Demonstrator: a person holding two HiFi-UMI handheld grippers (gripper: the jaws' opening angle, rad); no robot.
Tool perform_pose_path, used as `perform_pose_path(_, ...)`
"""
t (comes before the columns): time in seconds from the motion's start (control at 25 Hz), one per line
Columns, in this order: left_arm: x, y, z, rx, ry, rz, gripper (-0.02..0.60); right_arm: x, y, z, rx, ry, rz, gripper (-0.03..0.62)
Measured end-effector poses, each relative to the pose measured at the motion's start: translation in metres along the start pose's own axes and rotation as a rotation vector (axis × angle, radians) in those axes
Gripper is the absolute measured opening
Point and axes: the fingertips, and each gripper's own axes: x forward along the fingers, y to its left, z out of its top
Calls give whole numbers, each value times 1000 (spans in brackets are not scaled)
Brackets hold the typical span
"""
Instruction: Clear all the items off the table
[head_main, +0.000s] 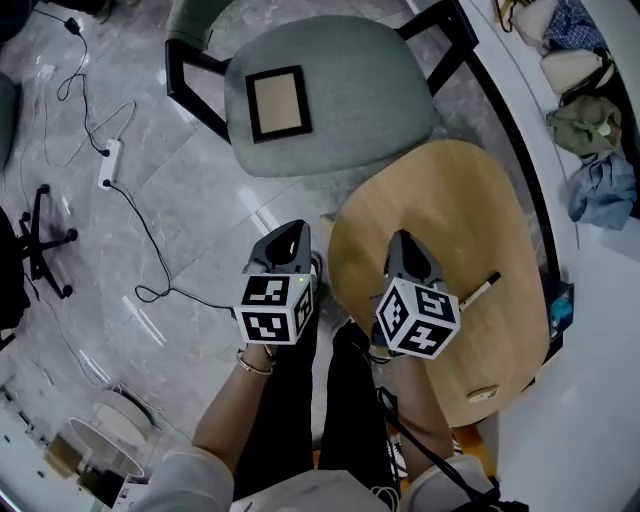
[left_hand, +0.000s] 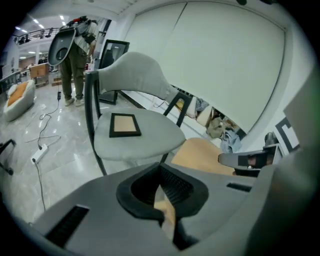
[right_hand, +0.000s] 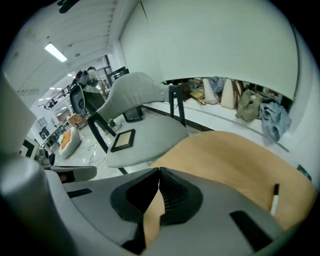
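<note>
Currently left gripper (head_main: 296, 229) and right gripper (head_main: 400, 237) both closed tight, nothing between jaws. 1 pen (head_main: 480, 290) lies at the worktop's (head_main: 460, 190) right edge; 1 frame (head_main: 278, 103) on the chair (head_main: 350, 95) seat.

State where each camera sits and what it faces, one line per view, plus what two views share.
Head view: on the person's head, steeply down at table, chair, both grippers, the person's legs.
Left gripper view: on the left gripper, along its shut jaws toward the chair.
Right gripper view: on the right gripper, along its shut jaws across the table.
Shared: both gripper views show the picture frame on the chair.
</note>
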Motion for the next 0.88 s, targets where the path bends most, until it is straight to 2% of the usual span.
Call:
perform_pose_path(0.08, 0, -22, -17, 43, 30, -20, 8, -17, -18, -20, 34, 4, -38, 26)
perform_pose_path(0.2, 3, -50, -32, 65, 46, -44, 8, -33, -45, -37, 55, 7, -75, 26)
perform_pose_path(0.44, 5, -86, -29, 104, 28, -84, 8, -57, -79, -46, 90, -9, -115, 26)
perform_pose_path(0.88, 9, -106, -26, 164, 38, -111, 8, -73, -99, -60, 152, -14, -154, 26)
